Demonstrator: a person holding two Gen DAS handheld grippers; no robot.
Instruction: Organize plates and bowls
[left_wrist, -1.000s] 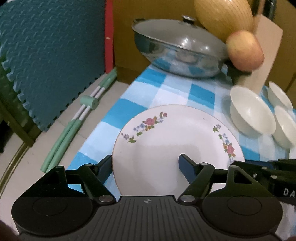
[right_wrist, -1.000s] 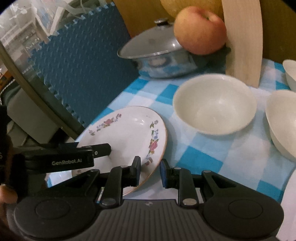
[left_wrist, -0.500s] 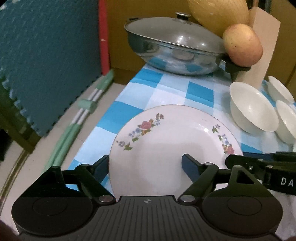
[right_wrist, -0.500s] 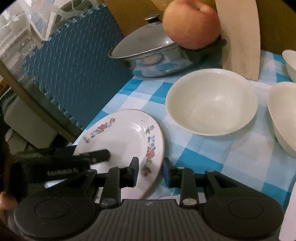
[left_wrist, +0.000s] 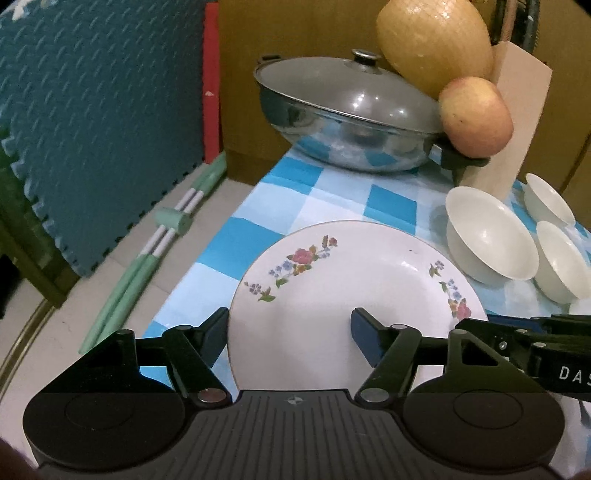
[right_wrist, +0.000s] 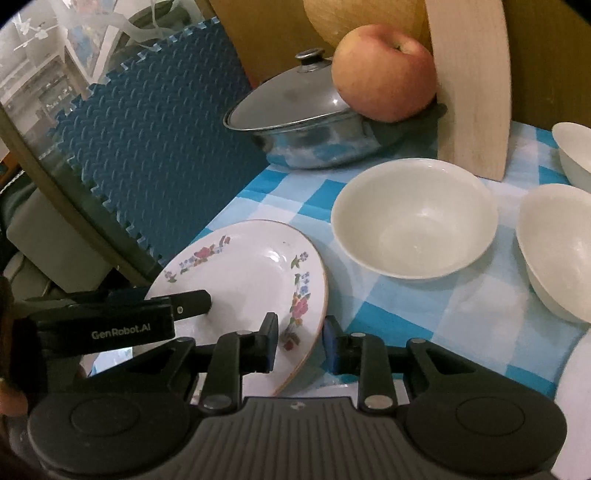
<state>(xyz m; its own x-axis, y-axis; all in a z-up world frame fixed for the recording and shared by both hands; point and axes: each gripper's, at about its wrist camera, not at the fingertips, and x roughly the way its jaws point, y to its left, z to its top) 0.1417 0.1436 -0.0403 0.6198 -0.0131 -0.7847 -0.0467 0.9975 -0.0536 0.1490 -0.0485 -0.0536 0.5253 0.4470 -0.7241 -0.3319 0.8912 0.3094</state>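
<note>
A white plate with a flower pattern (left_wrist: 354, 291) (right_wrist: 251, 280) is held tilted above the blue checked tablecloth (left_wrist: 280, 192). My right gripper (right_wrist: 300, 341) is shut on the plate's right rim, one finger above and one below. My left gripper (left_wrist: 290, 332) is open, its fingers straddling the plate's near left edge; I cannot tell if they touch it. Three white bowls stand to the right: a large one (left_wrist: 487, 240) (right_wrist: 413, 218) and two smaller ones (left_wrist: 565, 262) (left_wrist: 546, 199).
A lidded steel pan (left_wrist: 343, 122) stands at the back of the table. An apple (left_wrist: 476, 116) and a yellow fruit (left_wrist: 432, 44) sit by a wooden block (left_wrist: 509, 125). Blue foam mat (left_wrist: 92, 110) and green poles (left_wrist: 155, 251) lie left of the table edge.
Both grippers and the plate have risen slightly and pulled back. The right gripper keeps its hold on the rim. The bowls have not moved.
</note>
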